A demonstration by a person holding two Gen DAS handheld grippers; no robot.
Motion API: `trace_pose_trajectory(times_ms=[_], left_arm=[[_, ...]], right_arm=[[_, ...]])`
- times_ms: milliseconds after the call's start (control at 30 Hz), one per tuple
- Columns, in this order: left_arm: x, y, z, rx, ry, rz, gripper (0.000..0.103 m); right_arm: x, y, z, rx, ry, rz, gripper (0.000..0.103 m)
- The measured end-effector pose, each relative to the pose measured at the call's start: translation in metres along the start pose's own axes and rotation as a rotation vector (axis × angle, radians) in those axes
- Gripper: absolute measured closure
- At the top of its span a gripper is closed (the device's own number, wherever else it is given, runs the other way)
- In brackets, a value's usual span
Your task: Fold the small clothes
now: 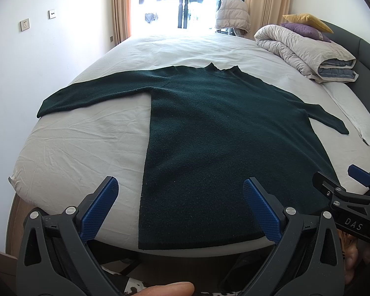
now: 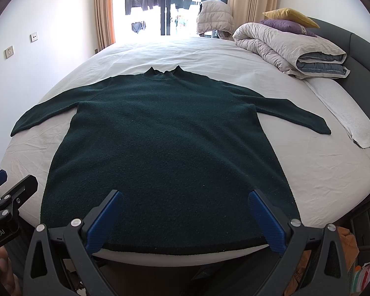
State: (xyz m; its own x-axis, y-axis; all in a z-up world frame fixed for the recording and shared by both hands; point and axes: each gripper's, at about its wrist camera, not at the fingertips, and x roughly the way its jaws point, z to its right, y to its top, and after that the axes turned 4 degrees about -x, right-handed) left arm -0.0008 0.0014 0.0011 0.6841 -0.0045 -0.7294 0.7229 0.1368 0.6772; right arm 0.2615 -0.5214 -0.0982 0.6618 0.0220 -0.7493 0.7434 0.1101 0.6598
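A dark green long-sleeved sweater (image 1: 222,128) lies flat on the white bed, collar far, both sleeves spread out, hem at the near edge; it also shows in the right wrist view (image 2: 165,143). My left gripper (image 1: 180,185) is open and empty, hovering above the hem's left corner. My right gripper (image 2: 185,197) is open and empty above the middle of the hem. The right gripper shows at the right edge of the left wrist view (image 1: 352,190); the left gripper's tip shows at the left edge of the right wrist view (image 2: 9,185).
The bed sheet (image 1: 86,138) is wrinkled. A rolled duvet (image 2: 291,46) with purple and yellow pillows (image 2: 288,22) lies at the far right by the headboard. A folded white towel (image 2: 352,123) lies right of the sweater. A wall is on the left, a window beyond.
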Motion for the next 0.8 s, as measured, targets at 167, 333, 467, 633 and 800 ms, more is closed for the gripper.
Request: trace_pose_trajectory(times_ms=[167, 333, 467, 633, 800], left_arm=[[0.000, -0.001, 0.000, 0.000, 0.000, -0.001, 0.000], [0.000, -0.001, 0.000, 0.000, -0.001, -0.001, 0.000], [0.002, -0.009, 0.004, -0.001, -0.004, -0.005, 0.000], [0.002, -0.013, 0.002, -0.014, -0.017, -0.003, 0.000], [-0.001, -0.008, -0.005, -0.017, -0.038, 0.053, 0.000]], right_arm=[[-0.001, 0.002, 0.000, 0.000, 0.000, -0.001, 0.000], [0.003, -0.004, -0.001, 0.001, 0.001, -0.003, 0.000], [0.004, -0.005, -0.001, 0.001, 0.000, -0.005, 0.000], [0.005, -0.006, -0.002, -0.002, 0.000, -0.008, 0.000], [0.008, -0.006, -0.007, -0.014, -0.002, -0.018, 0.000]])
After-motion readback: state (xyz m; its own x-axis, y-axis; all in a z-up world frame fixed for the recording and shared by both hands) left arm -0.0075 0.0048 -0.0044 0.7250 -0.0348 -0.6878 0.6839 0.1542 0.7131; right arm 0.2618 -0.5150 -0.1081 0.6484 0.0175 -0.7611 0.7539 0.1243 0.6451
